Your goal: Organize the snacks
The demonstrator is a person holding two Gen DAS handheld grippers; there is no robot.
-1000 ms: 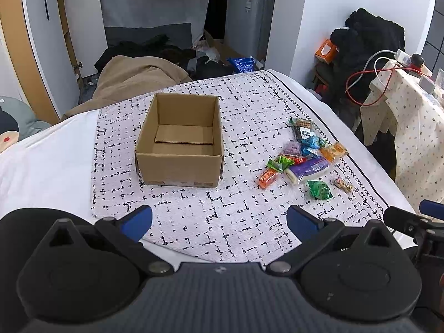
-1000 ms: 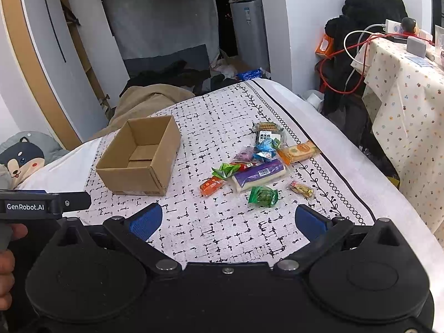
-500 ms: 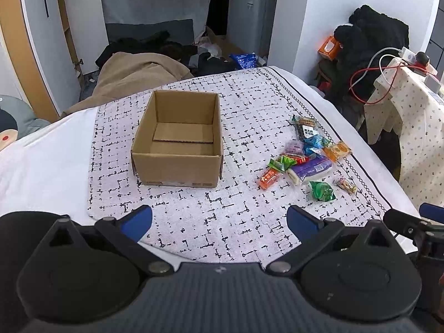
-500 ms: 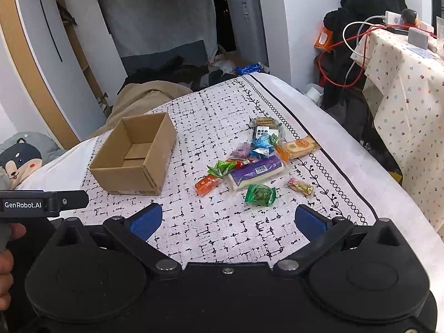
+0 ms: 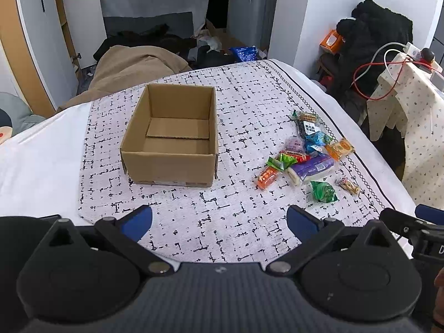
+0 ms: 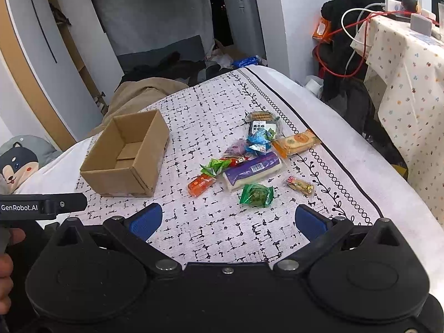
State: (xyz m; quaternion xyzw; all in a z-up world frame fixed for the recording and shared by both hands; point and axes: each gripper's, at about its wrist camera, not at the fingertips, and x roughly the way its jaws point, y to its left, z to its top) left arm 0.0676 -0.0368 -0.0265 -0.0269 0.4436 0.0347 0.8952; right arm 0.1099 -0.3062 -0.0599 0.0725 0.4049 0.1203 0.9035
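Hovering low over the near edge of a patterned cloth, the left gripper is seen with its blue-padded fingers spread wide and nothing between them. The right gripper is likewise held apart and empty, above the same cloth, which is spread on a white bed.

Just beyond the right gripper lies a green wrapped snack, with a small clear packet of nuts beside it to the right. Slightly farther, a long purple-and-white pack is laid at an angle, and an orange snack packet sits to its left. Behind these the pile thickens — a second green wrapper, a red one partly covered, blue wrappers, a pale purple packet, an orange biscuit pack and, farthest, a dark-labelled packet of biscuits. Several of them touch or overlap.

To the left of the pile, well apart from it, an open cardboard box stands upright on the cloth; nothing is seen inside but its folded bottom flaps.

At the far end of the bed a tan blanket is heaped, and beyond it dark clothes are scattered on the floor. To the right a flower-print cloth is draped over furniture, with red and white cables looped above it — a black heap of clothing rises behind.
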